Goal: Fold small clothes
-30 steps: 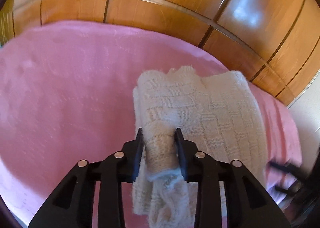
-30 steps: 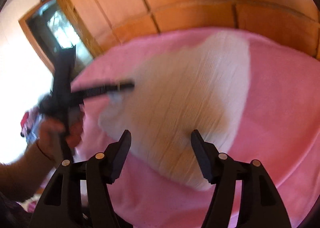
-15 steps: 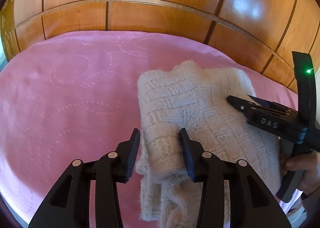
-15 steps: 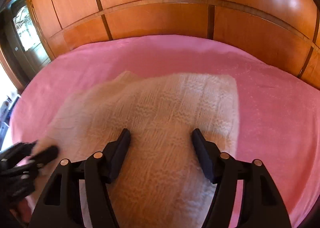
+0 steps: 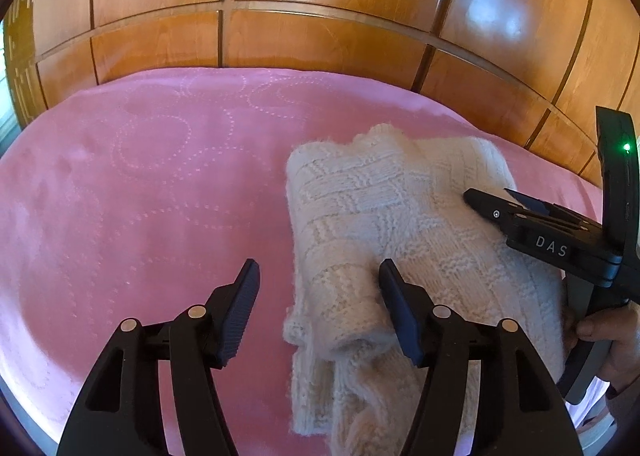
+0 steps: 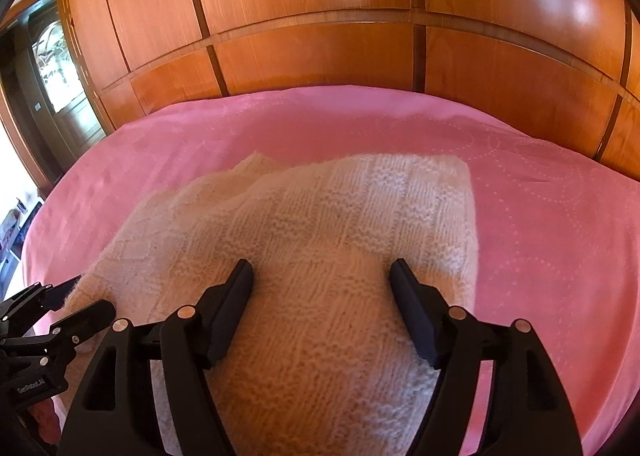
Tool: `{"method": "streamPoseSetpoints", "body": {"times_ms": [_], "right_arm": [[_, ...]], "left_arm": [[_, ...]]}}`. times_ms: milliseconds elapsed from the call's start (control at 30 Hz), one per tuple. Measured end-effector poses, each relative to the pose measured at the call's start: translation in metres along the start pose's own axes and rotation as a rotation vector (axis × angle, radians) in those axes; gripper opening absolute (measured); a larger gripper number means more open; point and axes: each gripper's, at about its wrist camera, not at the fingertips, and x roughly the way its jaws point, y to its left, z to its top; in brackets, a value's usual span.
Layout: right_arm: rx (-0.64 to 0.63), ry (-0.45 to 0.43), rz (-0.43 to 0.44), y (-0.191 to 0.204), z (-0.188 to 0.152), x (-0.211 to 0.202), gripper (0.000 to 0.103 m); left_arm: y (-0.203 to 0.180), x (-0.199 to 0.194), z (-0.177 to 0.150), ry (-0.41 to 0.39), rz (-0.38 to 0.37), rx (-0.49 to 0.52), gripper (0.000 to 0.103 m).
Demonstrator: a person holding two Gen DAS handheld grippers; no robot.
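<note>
So there's a cream knitted garment [image 5: 400, 240] lying folded on a bed with a pink bedspread [image 5: 152, 192], right of the middle in the left wrist view, with wooden panelling [image 5: 320, 36] behind the bed. Hard to say what kind of garment it is; it's bundled up, with a basket-weave knit and a fuzzy rolled end near the camera. Its near end runs out of the bottom of both views, so I can't see where it stops.

The left hand-held gripper [image 5: 320, 296] has its jaws apart and opening. The rolled end of the knit sits between them, touching the right finger or just beside it, with a clear gap of pink showing beside the left finger, so nothing is pinched.

The right hand-held gripper [image 6: 322, 292] is also spread and opening, hovering over or resting on the middle of the knit. Whether the fingertips actually touch the wool I can't tell, because the fingers cover that spot. No fabric is bunched up between them.

From the left camera you only get a bit of the person's hand [image 5: 612, 340] at the right edge, cut off by the frame. In the right view, the far left corner is dark, with what looks like a glazed door [image 6: 56, 68].
</note>
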Motion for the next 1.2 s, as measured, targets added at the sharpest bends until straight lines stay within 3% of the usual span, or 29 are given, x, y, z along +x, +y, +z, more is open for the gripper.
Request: {"method": "streamPoseSetpoints", "body": {"times_ms": [133, 300, 433, 600, 733, 900, 1033, 1167, 1200], "right_arm": [[-0.018, -0.013, 0.016, 0.003, 0.002, -0.011, 0.09], [0.001, -0.02, 0.027, -0.003, -0.003, -0.028, 0.096], [0.101, -0.01, 0.082, -0.027, -0.011, -0.038, 0.1], [0.252, 0.029, 0.191, -0.066, -0.03, -0.032, 0.1], [0.316, 0.035, 0.272, -0.075, -0.037, -0.028, 0.1], [0.383, 0.067, 0.372, -0.081, -0.043, -0.021, 0.1], [0.43, 0.091, 0.467, -0.089, -0.054, -0.018, 0.1], [0.412, 0.098, 0.498, -0.086, -0.056, -0.018, 0.101], [0.406, 0.1, 0.501, -0.084, -0.055, -0.017, 0.101]], "left_arm": [[0.0, -0.001, -0.001, 0.001, -0.002, -0.001, 0.061], [0.002, -0.002, -0.002, 0.001, 0.003, -0.002, 0.069], [0.005, 0.001, -0.003, 0.014, -0.018, -0.022, 0.076], [0.018, 0.013, -0.003, 0.048, -0.095, -0.1, 0.081], [0.023, 0.018, -0.004, 0.059, -0.141, -0.128, 0.081], [0.044, 0.025, -0.003, 0.116, -0.305, -0.241, 0.081], [0.056, 0.022, 0.003, 0.111, -0.436, -0.316, 0.077], [0.051, 0.027, 0.006, 0.132, -0.462, -0.303, 0.077], [0.046, 0.032, 0.007, 0.151, -0.466, -0.288, 0.071]]}}
